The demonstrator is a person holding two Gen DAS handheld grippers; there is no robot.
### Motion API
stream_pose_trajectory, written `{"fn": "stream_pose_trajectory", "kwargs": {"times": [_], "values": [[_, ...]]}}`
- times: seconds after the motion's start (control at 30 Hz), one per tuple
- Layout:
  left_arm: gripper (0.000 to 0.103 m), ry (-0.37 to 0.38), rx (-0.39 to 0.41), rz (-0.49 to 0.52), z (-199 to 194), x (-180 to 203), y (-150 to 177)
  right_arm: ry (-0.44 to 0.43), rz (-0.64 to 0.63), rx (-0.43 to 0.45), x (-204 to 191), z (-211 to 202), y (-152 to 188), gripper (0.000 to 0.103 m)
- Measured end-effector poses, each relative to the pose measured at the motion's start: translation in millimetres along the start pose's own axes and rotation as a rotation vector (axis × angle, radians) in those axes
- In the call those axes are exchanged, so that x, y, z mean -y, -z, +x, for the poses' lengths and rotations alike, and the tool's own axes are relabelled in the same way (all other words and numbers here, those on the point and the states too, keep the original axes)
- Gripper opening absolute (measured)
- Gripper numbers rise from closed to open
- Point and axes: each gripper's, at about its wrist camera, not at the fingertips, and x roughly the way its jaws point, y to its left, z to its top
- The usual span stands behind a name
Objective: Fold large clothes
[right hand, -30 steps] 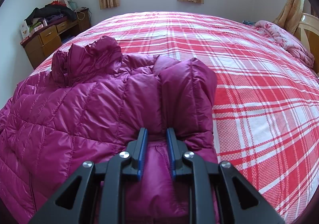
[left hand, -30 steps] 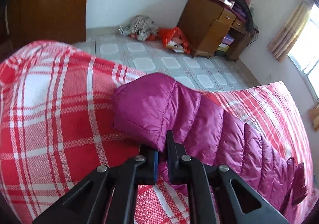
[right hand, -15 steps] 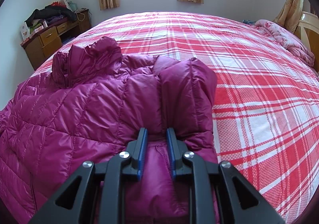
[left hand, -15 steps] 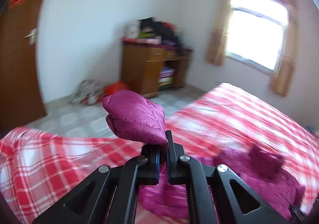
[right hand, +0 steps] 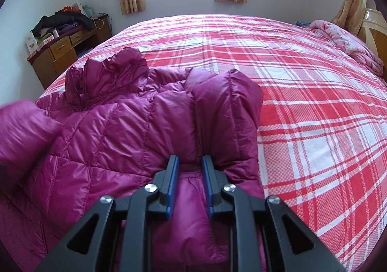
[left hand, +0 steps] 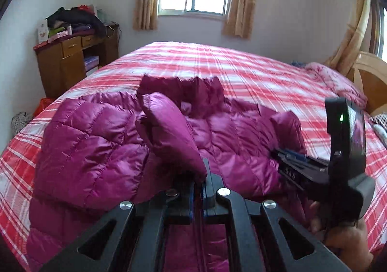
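Between the pressed-together left tongs (left hand: 202, 175), a sleeve cuff (left hand: 169, 131) of the magenta down jacket (left hand: 96, 151) is pinched and held over the jacket body. The right tongs (right hand: 190, 170) clamp a fold of the jacket's near edge; the exact layer is probably the folded right sleeve. The jacket lies on the plaid bed (right hand: 314, 102). Progress: one sleeve folded, second under way; body folds remain. A second earlier, the left sleeve lay outstretched.

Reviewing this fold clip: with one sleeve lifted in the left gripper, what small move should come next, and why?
Probably lower the sleeve across the jacket body and release. The left gripper is shut on its cuff, held above the chest, while the right gripper pins the other, already folded sleeve.
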Motion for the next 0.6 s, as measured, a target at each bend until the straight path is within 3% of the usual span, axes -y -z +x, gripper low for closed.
{"fn": "stream_pose_trajectory", "kwargs": {"times": [0.13,0.27,0.33,0.47,0.53,0.6], "values": [[0.005,-0.019,-0.075,0.077,2.2,6.6,12.2,-0.006,0.006,0.0,-0.2,0.5,-0.4,0.022],[0.005,0.025,-0.12,0.075,-11.1,-0.9,21.8,-0.007,-0.005,-0.002,-1.6,0.8,-0.5,0.027],[0.006,0.046,-0.12,0.091,-23.9,-4.8,28.4,0.004,-0.029,-0.007,-7.2,1.9,-0.9,0.031],[0.007,0.038,-0.116,0.124,-31.6,-0.4,37.5,0.003,-0.08,-0.024,-16.8,3.6,-2.4,0.049],[0.008,0.05,-0.119,0.123,-35.9,-0.7,38.0,-0.005,-0.056,-0.035,-13.4,-0.5,-3.3,0.049],[0.013,0.054,-0.111,0.146,-39.6,1.4,38.7,-0.077,0.02,-0.026,-4.1,-16.6,-2.4,0.049]]}}
